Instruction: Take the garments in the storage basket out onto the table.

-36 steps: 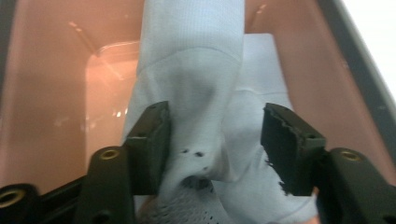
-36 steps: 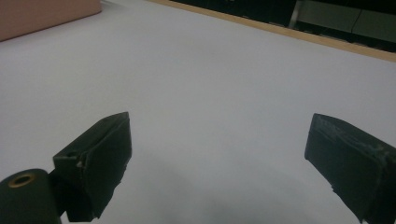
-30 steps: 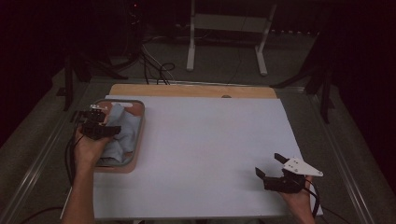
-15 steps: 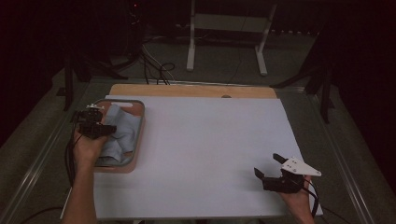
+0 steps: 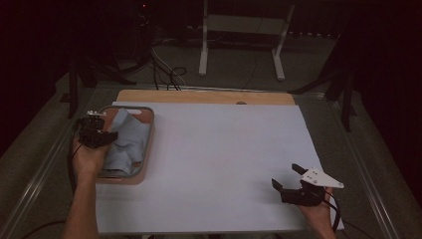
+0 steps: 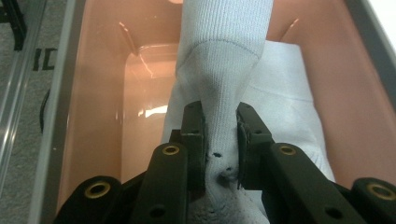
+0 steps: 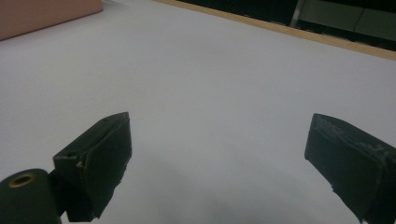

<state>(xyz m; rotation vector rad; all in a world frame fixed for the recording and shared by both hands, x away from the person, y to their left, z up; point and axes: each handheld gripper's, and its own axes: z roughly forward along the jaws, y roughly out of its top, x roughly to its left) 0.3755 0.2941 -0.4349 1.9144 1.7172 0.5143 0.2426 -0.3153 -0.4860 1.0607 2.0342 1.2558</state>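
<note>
A pale blue knitted cloth point(image 5: 128, 144) lies bunched in a pink tray point(image 5: 148, 149) at the table's left. My left gripper point(image 5: 97, 135) is over the tray's near left part. Its jaws have just been closing, and in the left gripper view the left gripper point(image 6: 219, 122) is shut on a fold of the cloth point(image 6: 224, 60), which is squeezed between the pads and rises from the tray floor point(image 6: 93, 93). My right gripper point(image 5: 286, 176) rests near the table's front right, open. In the right gripper view nothing lies between the jaws of the right gripper point(image 7: 217, 144).
A white sheet point(image 5: 224, 159) covers the table, with a wooden strip point(image 5: 199, 96) along its far edge. Metal rails run down both sides. Beyond the table stand a white frame point(image 5: 244, 30) and loose cables point(image 5: 164, 74) on the floor. A corner of the tray point(image 7: 42, 14) shows in the right gripper view.
The left gripper's jaws have closed on the cloth, and the cloth now stands up in a fold at the tray's far end. The right gripper has kept still.
</note>
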